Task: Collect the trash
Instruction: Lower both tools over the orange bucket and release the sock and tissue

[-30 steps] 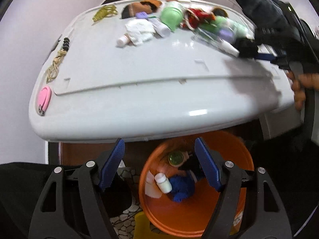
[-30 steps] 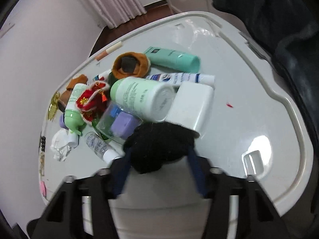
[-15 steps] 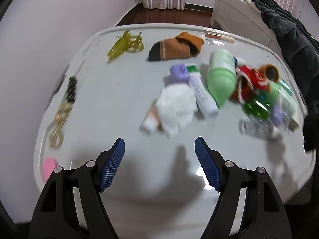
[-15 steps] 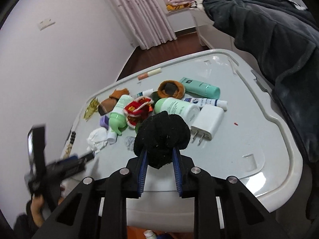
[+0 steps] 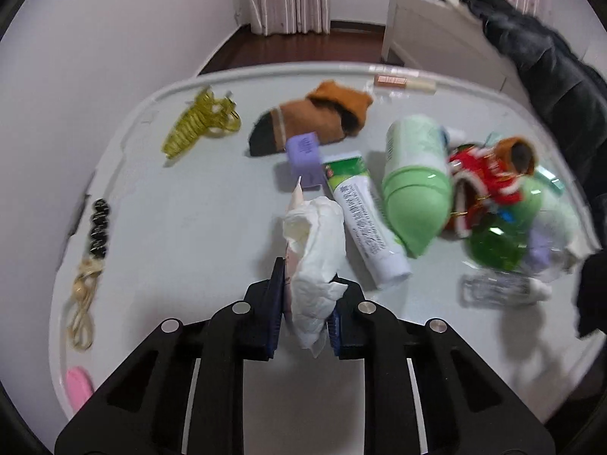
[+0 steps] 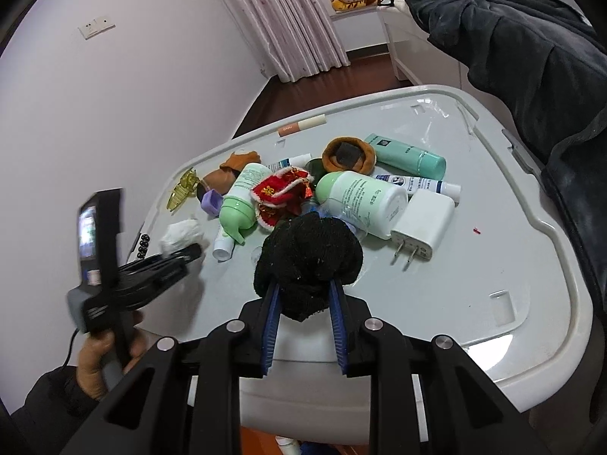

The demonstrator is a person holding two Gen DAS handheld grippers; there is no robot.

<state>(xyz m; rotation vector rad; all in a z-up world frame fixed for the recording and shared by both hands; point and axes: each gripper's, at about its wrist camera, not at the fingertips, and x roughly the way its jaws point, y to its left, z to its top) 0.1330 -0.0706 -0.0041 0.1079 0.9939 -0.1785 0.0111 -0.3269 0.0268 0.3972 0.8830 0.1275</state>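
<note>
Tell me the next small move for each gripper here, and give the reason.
Probably lift and draw both back off the table toward wherever the trash goes. The left gripper is shut on the crumpled white tissue, and the right gripper is shut on the black fabric wad, so neither can pick up more until it unloads. No bin shows clearly in these views.

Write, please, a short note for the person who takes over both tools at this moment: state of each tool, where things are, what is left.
Left tool: shut on the crumpled white tissue, at the table.
Right tool: shut on the black sock, near the table's front edge.
Done: both items gripped.
Left: drop both in a bin (not clearly in view now). Bottles, tubes, the white charger and other items lie on the table.
</note>
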